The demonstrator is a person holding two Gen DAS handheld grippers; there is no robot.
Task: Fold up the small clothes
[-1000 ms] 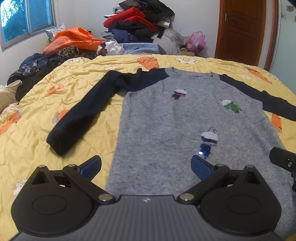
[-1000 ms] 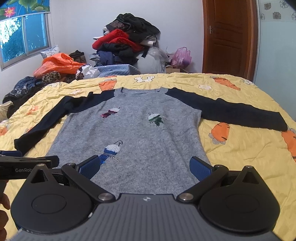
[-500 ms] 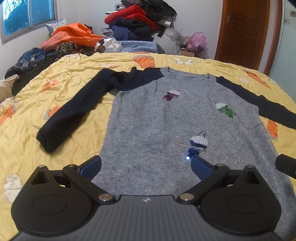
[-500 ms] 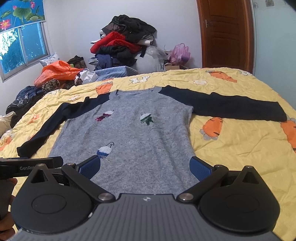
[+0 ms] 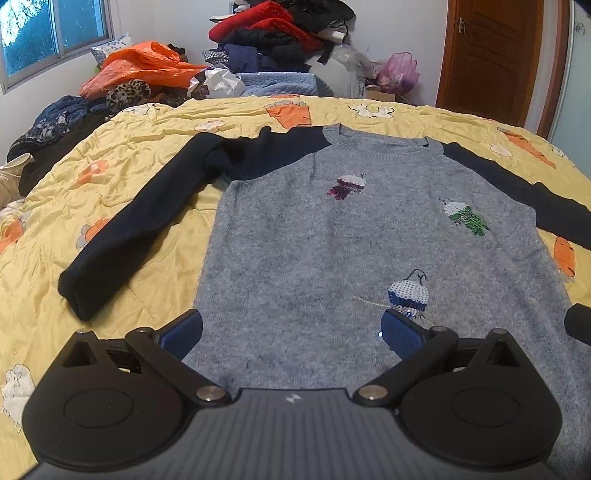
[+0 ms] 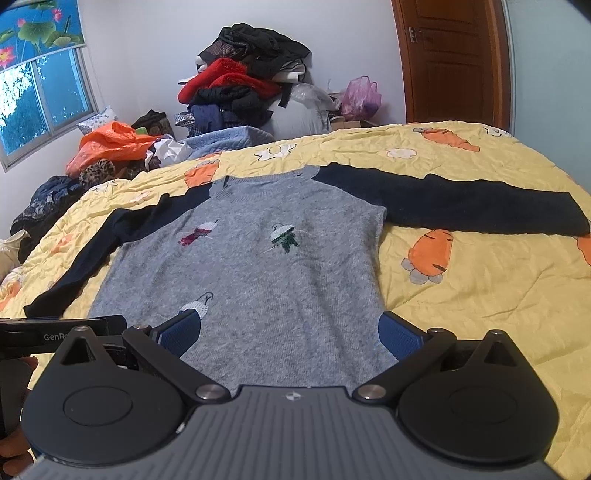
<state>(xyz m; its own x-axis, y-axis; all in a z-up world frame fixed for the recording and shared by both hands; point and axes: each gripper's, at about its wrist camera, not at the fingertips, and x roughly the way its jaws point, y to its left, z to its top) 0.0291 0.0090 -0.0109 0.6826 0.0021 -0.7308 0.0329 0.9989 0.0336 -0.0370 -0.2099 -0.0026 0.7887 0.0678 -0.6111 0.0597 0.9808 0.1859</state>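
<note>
Grey knit sweater with navy sleeves spread flat ahead of your fingers. Left gripper, right gripper wide open, empty. You've edged closer over hem; grab next.

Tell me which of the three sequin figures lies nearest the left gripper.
The blue figure, just beyond the left gripper; the purple figure and green figure lie farther up.

Soft daylight from window, dim room; fisheye bending at edges
</note>
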